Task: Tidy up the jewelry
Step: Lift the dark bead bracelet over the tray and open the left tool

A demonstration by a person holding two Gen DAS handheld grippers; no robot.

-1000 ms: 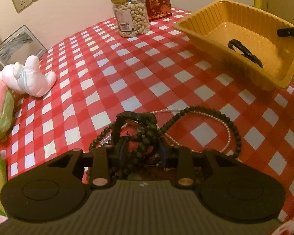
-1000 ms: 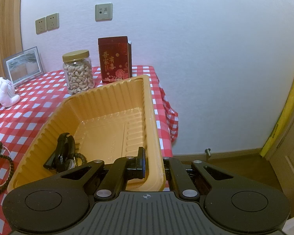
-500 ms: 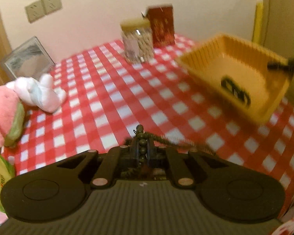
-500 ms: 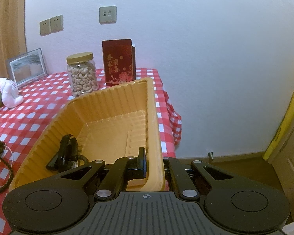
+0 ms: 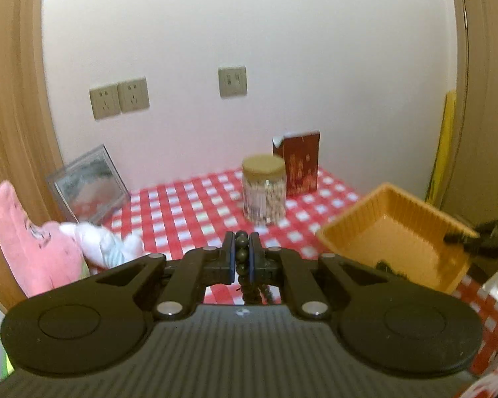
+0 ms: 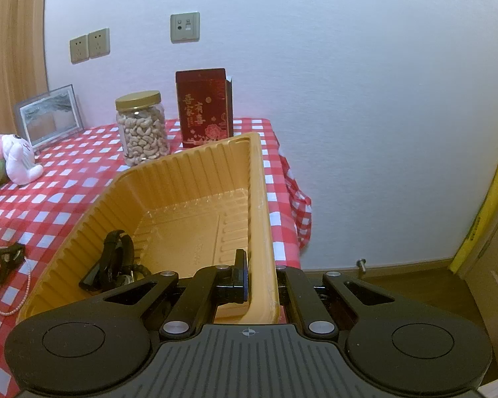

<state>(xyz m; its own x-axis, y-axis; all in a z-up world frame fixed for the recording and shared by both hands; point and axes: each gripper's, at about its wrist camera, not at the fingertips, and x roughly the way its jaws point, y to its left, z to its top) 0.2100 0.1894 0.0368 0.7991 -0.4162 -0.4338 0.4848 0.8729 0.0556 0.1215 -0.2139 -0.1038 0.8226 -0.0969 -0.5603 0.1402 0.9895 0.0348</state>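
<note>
My left gripper [image 5: 241, 254] is shut on a string of dark wooden beads [image 5: 241, 247], lifted well above the checked tablecloth; the rest of the strand hangs below the jaws, mostly hidden. To its right sits the orange plastic tray [image 5: 393, 222]. In the right wrist view my right gripper [image 6: 260, 273] is shut on the tray's near right wall, one finger inside and one outside the tray [image 6: 189, 179]. A black bracelet [image 6: 114, 258] lies in the tray's near left corner. Left of the tray, a pearl necklace [image 6: 15, 298] and dark tangled beads [image 6: 3, 258] show on the cloth.
A cashew jar [image 6: 142, 132] and a red gift box [image 6: 204, 106] stand behind the tray near the wall. A photo frame [image 6: 48, 116] and plush toys [image 5: 36, 248] occupy the left side. The table's right edge [image 6: 292, 199] drops to the floor just beyond the tray.
The left gripper closed on the dark beads and rose off the table, its view tilting up toward the wall. The right gripper stayed clamped on the tray wall.
</note>
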